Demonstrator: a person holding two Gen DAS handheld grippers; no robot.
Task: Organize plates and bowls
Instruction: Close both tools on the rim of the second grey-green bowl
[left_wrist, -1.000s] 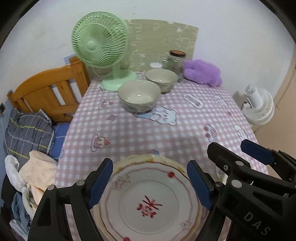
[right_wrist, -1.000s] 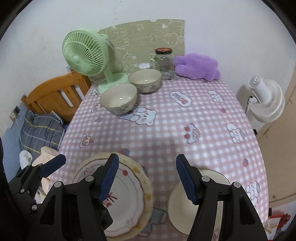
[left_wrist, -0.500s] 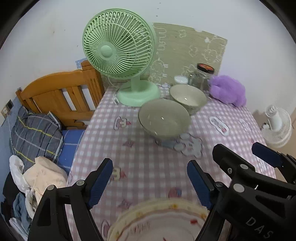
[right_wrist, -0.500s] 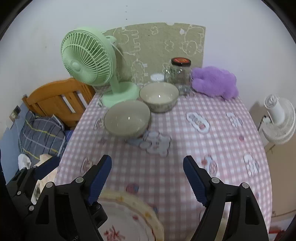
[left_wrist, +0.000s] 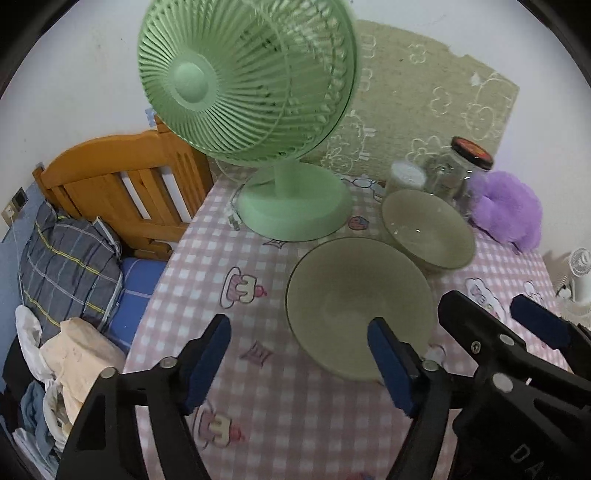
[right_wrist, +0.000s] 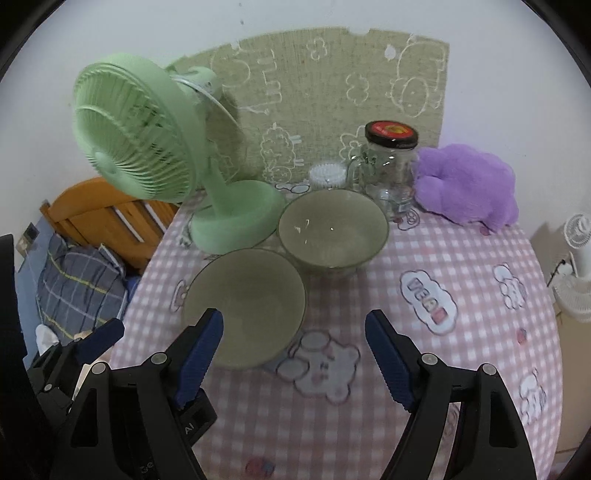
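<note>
Where the pink checked tablecloth (right_wrist: 461, 258) covers the table, a green desk fan (left_wrist: 243, 81) stands at the far left corner, in front of a beige cloth (right_wrist: 332, 96) with cartoon outlines hung on the wall. Beside the table to the left are a wooden bed headboard (left_wrist: 122, 177) and a grey plaid pillow (left_wrist: 66, 266). A purple plush toy (right_wrist: 465, 184) lies at the far right of the table. Two pale bowls sit empty and upright near the fan's base: the nearer bowl (right_wrist: 243, 306) is just in front and left of the farther bowl (right_wrist: 332, 229), their rims close together. Behind the farther bowl stands a glass jar (right_wrist: 388, 166) with a black and red lid, with a small white-topped container (right_wrist: 327, 175) beside it. The left gripper (left_wrist: 299, 360) is released, its jaws closing with nothing between them; its right finger (left_wrist: 391, 365) overlaps the nearer bowl's rim in view. The right gripper (right_wrist: 293, 360) is likewise released, jaws closing over bare cloth just right of that bowl.
</note>
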